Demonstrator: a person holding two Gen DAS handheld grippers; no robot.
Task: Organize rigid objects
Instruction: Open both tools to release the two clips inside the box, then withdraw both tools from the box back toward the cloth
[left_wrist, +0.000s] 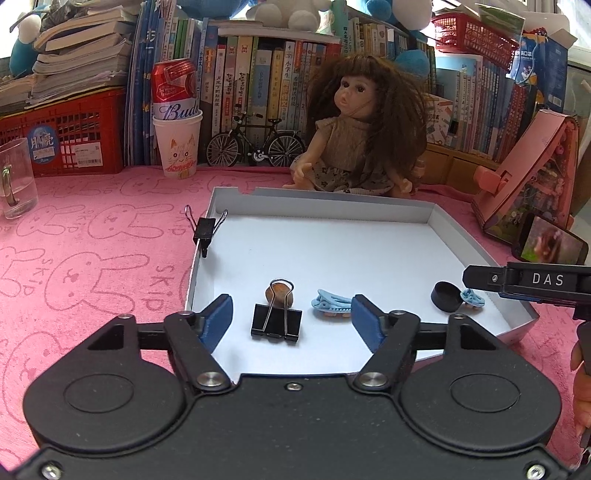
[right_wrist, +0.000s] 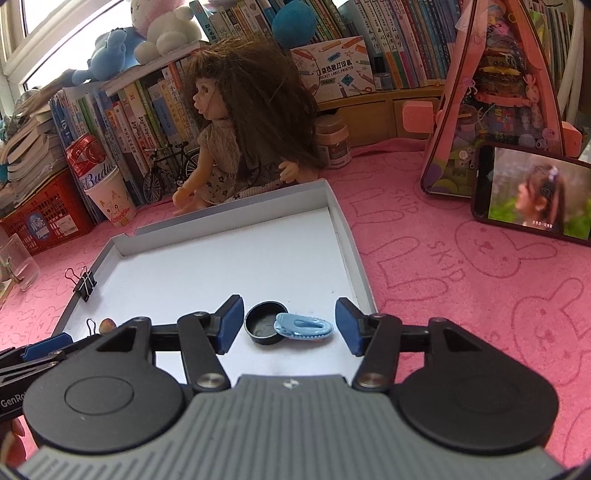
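While both grippers hang wide open and hold nothing, the left gripper (left_wrist: 291, 319) has a black clip (left_wrist: 276, 320) between its fingers and the right gripper (right_wrist: 290, 325) has a black cap (right_wrist: 263, 326) touching a blue hair clip (right_wrist: 304, 326). These things sit near the front edge of the white tray (right_wrist: 351, 243), and the middle and back of its floor are bare. Another small clip (left_wrist: 204, 230) grips the tray's left wall.

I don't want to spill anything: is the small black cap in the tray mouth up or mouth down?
Mouth up. The black cap shows its hollow inside, with a blue hair clip leaning on its rim.
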